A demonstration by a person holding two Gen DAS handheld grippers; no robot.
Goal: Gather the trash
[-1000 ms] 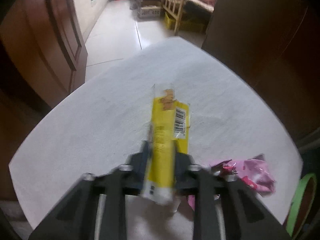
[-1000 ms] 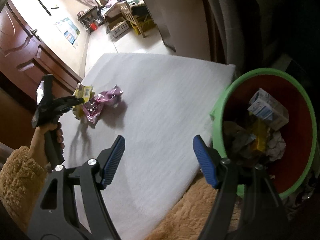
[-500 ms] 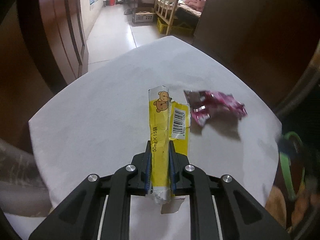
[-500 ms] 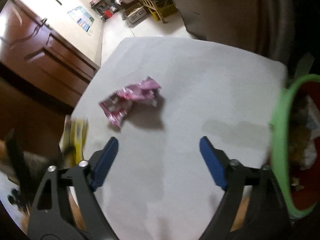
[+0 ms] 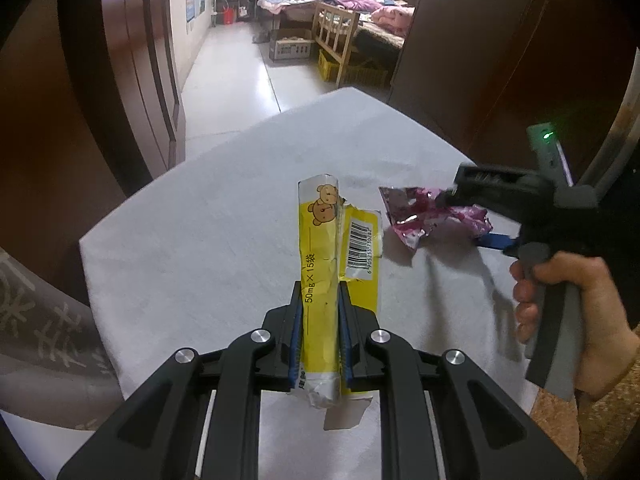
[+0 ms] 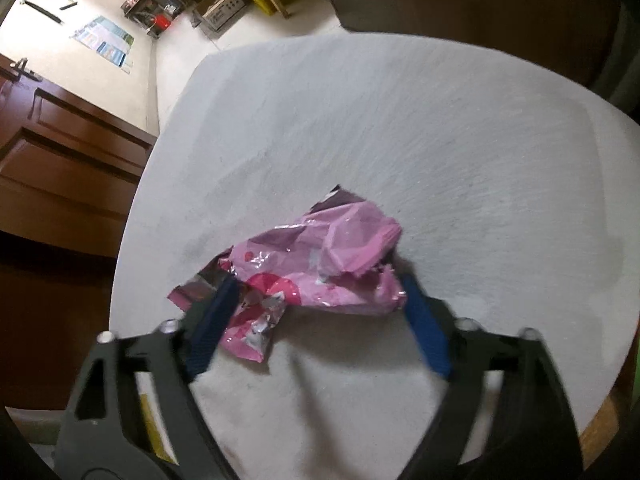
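A long yellow packet (image 5: 324,240) with bear prints and a barcode stands out from my left gripper (image 5: 320,292), which is shut on its lower part above the white table (image 5: 200,240). Just right of it a crumpled pink foil wrapper (image 5: 432,216) lies on the cloth. My right gripper (image 6: 318,280), held by a hand (image 5: 568,292), straddles that pink wrapper (image 6: 320,264). Its jaws are closing, with one blue pad over the wrapper's left end and the other at its right end. The wrapper still rests on the table (image 6: 440,140).
A brown wooden cabinet (image 5: 132,80) stands at the left and a dark wardrobe (image 5: 480,60) at the far right. A green bin rim (image 6: 634,360) shows past the table's right edge. Patterned grey fabric (image 5: 40,320) hangs at the near left.
My right gripper swung away from the green bin, came down over the pink wrapper and narrowed its jaws. The left gripper carried the yellow packet away from the wrapper, then held still.
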